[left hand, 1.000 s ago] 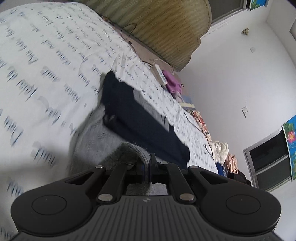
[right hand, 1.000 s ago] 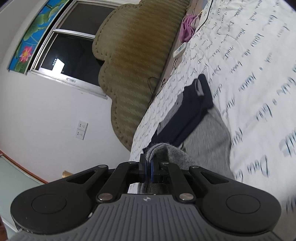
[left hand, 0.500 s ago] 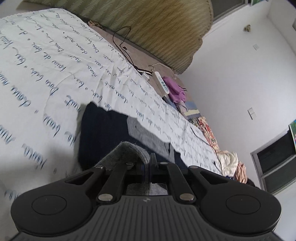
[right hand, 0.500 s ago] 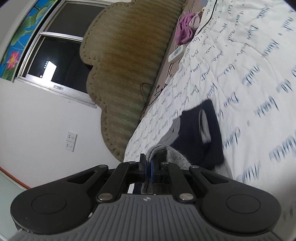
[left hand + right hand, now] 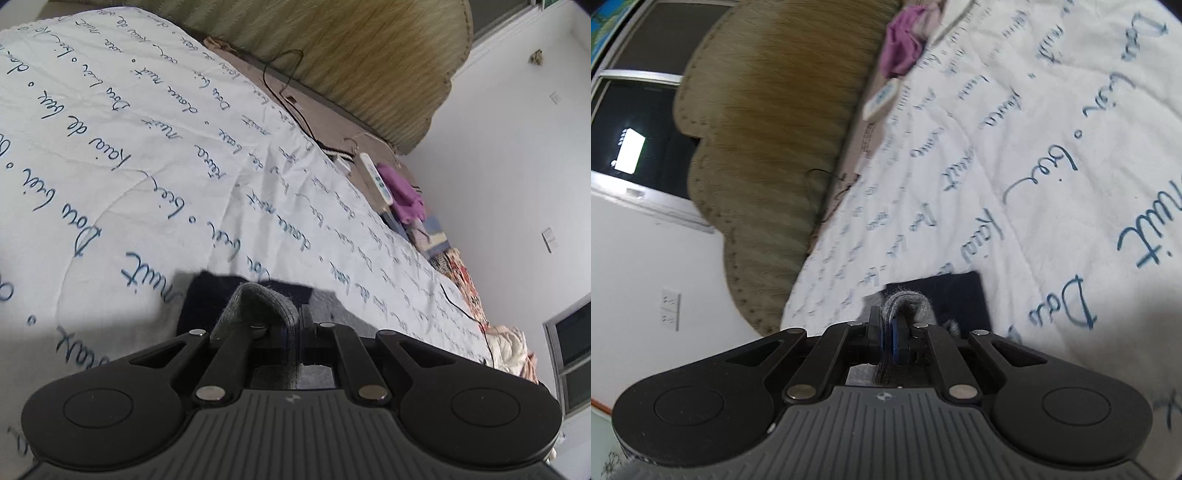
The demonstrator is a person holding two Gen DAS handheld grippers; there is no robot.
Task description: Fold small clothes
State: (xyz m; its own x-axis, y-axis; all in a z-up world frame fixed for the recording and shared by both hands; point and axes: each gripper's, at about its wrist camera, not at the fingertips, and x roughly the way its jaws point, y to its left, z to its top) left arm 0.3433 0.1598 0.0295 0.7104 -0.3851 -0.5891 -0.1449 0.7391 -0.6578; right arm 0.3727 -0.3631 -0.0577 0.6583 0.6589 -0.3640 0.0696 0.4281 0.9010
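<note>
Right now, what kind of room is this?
Most likely a bedroom. There is a wide bed under a white quilt printed with blue writing, a padded headboard at its end, and both the left gripper and right gripper pinch a grey garment above it.

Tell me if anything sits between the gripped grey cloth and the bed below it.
Both grippers, left and right, are shut on the grey cloth. A dark navy garment lies on the bedspread right beneath it.
</note>
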